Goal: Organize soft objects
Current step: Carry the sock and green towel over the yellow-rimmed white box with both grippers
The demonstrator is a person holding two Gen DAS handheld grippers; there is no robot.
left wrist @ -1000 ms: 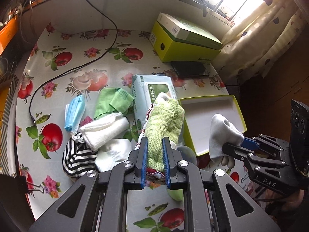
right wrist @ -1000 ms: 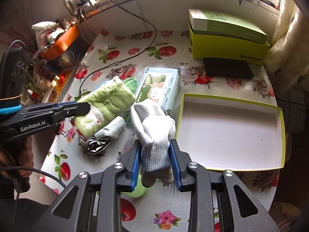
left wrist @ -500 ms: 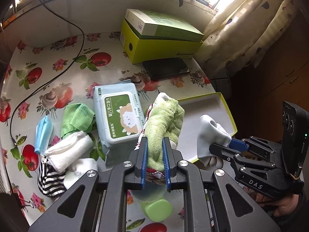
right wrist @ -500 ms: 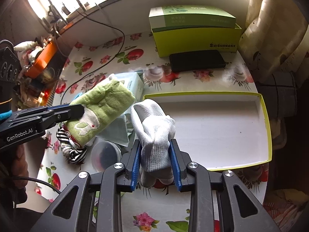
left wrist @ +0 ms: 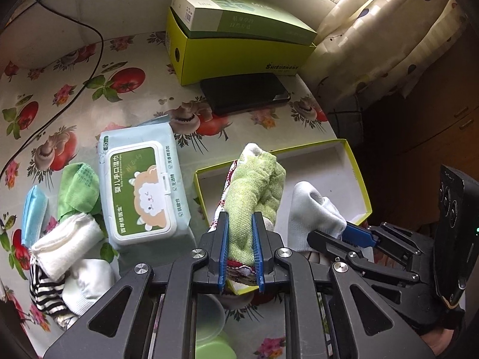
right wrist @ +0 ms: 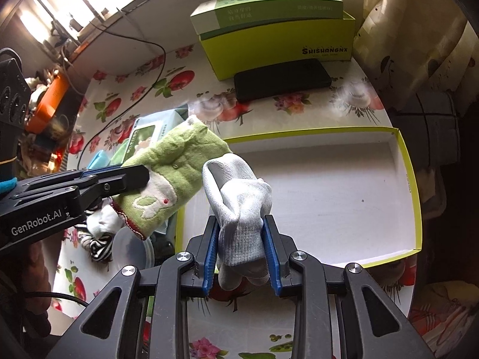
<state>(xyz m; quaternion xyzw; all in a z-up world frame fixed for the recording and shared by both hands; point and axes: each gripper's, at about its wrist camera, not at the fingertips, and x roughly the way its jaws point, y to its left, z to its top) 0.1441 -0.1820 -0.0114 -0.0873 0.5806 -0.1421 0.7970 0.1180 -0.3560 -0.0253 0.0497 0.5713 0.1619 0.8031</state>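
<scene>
My left gripper [left wrist: 240,224] is shut on a green sock [left wrist: 254,191] and holds it above the near left corner of the shallow yellow-rimmed box [left wrist: 357,167]. The green sock also shows in the right wrist view [right wrist: 176,167]. My right gripper [right wrist: 241,224] is shut on a white sock [right wrist: 239,206] and holds it over the box's near left part [right wrist: 416,191]. The white sock also shows in the left wrist view [left wrist: 314,209], right of the green one. The box is white inside.
Left of the box lie a wipes pack [left wrist: 140,191], a green cloth [left wrist: 77,191], a blue mask [left wrist: 34,212], a white rolled cloth [left wrist: 66,242] and a striped sock [left wrist: 45,293]. A yellow-green carton [left wrist: 239,51] and a black flat case [left wrist: 244,92] stand behind. A round lidded container [left wrist: 209,320] sits near me.
Both grippers have moved right and forward with their socks. They were beside the pile of cloths and are now over the box's left part.
</scene>
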